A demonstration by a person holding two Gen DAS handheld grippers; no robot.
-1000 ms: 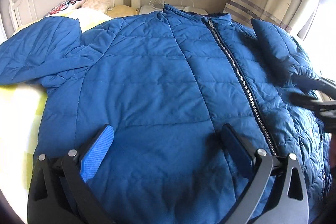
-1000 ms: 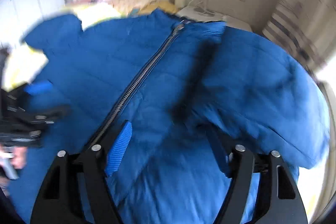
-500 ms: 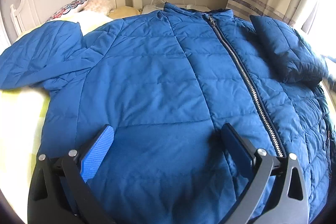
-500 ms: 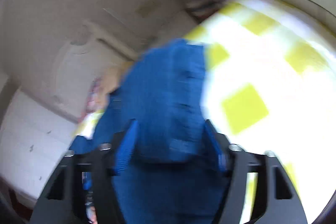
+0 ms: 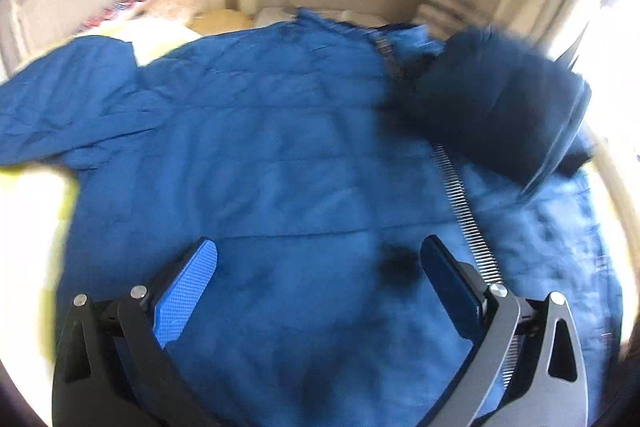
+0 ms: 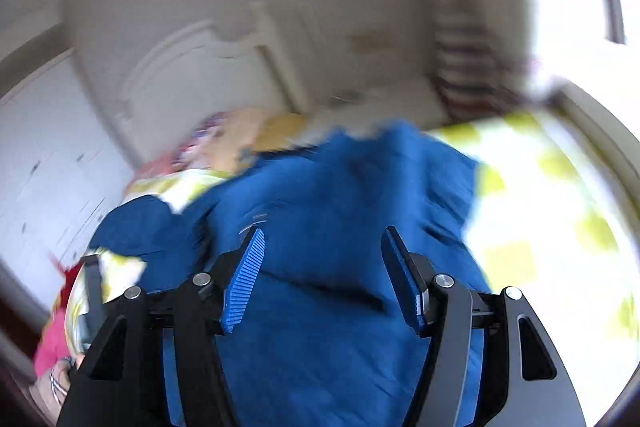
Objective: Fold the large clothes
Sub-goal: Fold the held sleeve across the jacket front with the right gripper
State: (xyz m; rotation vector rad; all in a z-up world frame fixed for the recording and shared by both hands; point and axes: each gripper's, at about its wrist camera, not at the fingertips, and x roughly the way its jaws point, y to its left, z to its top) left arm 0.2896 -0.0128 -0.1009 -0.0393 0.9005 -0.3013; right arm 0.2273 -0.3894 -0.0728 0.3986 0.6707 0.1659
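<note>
1. Two grippers: left gripper point(image 5: 318, 269) gapes wide, empty, above the jacket point(image 5: 260, 163); right gripper point(image 6: 322, 267) is half-spread, grip unclear through blur.
2. Jacket lies zipped on the bed point(image 6: 552, 211).
3. One sleeve point(image 5: 496, 115) is folded in at 2 o'clock; the other sleeve point(image 5: 64, 99), at 10, and the body likely remain.

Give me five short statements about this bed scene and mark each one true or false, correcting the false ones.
1. The jacket is blue and lies spread on the bed. True.
2. The jacket's zipper is metal. True.
3. The bedsheet is plain red. False: it is white with yellow-green squares.
4. The left gripper is clamped on a fold of the jacket. False: its jaws stand wide apart above the fabric, gripping nothing.
5. One sleeve is folded in over the jacket's front, across the zipper. True.
</note>
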